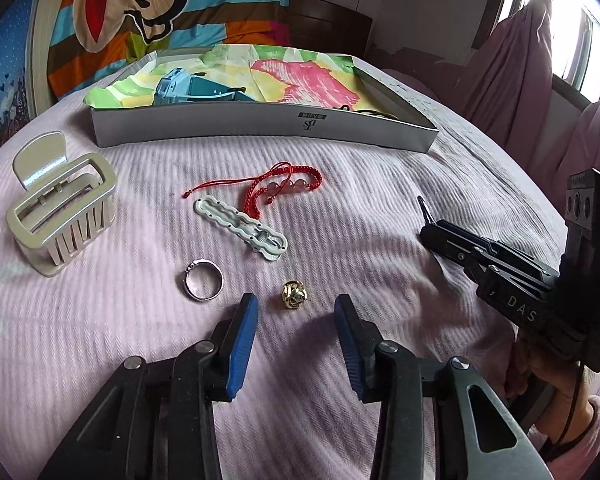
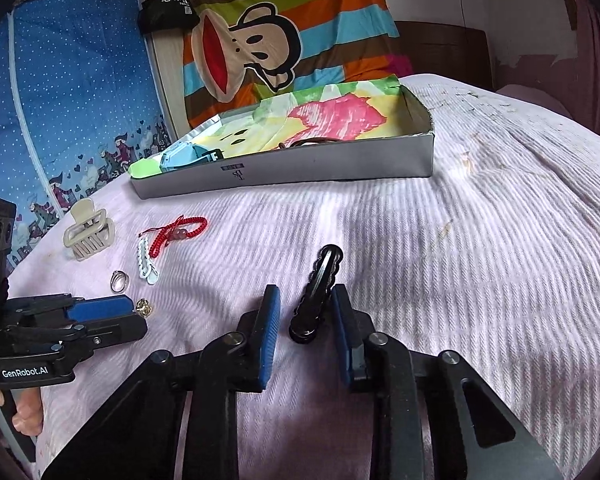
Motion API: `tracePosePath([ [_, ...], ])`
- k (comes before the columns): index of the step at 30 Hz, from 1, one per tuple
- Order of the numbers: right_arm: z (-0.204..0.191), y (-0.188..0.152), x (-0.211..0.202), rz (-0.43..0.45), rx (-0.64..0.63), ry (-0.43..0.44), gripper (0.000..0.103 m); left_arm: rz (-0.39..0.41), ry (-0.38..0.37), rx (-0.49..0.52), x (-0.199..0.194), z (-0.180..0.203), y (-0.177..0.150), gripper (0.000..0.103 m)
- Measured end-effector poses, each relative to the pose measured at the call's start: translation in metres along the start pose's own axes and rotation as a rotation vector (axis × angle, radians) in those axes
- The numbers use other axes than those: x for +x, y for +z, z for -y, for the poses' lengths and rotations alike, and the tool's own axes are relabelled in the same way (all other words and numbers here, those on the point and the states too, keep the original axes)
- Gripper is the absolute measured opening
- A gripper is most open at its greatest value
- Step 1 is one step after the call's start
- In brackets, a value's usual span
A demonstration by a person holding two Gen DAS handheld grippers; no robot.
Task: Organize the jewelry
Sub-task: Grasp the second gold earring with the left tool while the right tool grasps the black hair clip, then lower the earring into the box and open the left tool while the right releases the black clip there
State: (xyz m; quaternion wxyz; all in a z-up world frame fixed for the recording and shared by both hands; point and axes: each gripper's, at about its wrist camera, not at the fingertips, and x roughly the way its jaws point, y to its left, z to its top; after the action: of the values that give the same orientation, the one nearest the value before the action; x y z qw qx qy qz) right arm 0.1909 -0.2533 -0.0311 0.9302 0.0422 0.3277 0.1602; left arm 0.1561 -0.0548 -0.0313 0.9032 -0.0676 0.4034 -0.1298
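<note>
Left claw (image 1: 296, 312) is parted with nothing in it; the gold earring (image 1: 295, 295) lies just ahead, between the tip lines, on the bed (image 1: 340, 240). The silver ring (image 1: 203, 279) sits beside the left pad.

Right claw (image 2: 305, 308) is also parted. The black hair clip (image 2: 316, 292) lies between its fingers, close against the right pad; the left pad is clear of it, so I cannot call it gripped. The clip's long axis runs roughly along the fingers, pointing away from me.

Judgement: the right hand is nearer the clip, the left nearer the earring.

Farther out lie the white clip (image 1: 242, 222), red bracelet (image 1: 284, 184) and beige claw clip (image 1: 60, 204).

Farthest is the grey box (image 1: 260, 126), paper-lined, holding a blue watch (image 1: 192, 88) and a dark item I cannot identify.
</note>
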Motion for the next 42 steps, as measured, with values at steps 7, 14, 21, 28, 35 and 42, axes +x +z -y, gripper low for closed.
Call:
tracePosePath([
  [7, -0.010, -0.003, 0.001, -0.002, -0.042, 0.027, 0.014, -0.007, 0.010, -0.003, 0.006, -0.001, 0.003, 0.033],
  [14, -0.010, -0.003, 0.002, -0.008, -0.043, 0.042, 0.014, -0.015, 0.011, -0.011, 0.011, -0.001, 0.004, 0.013],
  [21, -0.013, -0.004, 0.002, -0.002, -0.064, 0.050, 0.014, 0.001, -0.003, -0.009, 0.009, -0.002, 0.002, 0.013],
  [28, -0.016, -0.001, -0.010, 0.047, -0.090, 0.066, 0.013, 0.069, -0.037, -0.028, -0.012, -0.003, 0.019, 0.013],
  [35, -0.010, 0.031, -0.018, 0.108, -0.038, 0.088, 0.013, 0.204, 0.006, 0.011, -0.035, 0.004, 0.077, 0.013],
  [42, -0.012, 0.099, -0.005, 0.140, -0.041, 0.081, 0.013, 0.234, 0.027, -0.035, -0.016, -0.009, 0.145, 0.013],
])
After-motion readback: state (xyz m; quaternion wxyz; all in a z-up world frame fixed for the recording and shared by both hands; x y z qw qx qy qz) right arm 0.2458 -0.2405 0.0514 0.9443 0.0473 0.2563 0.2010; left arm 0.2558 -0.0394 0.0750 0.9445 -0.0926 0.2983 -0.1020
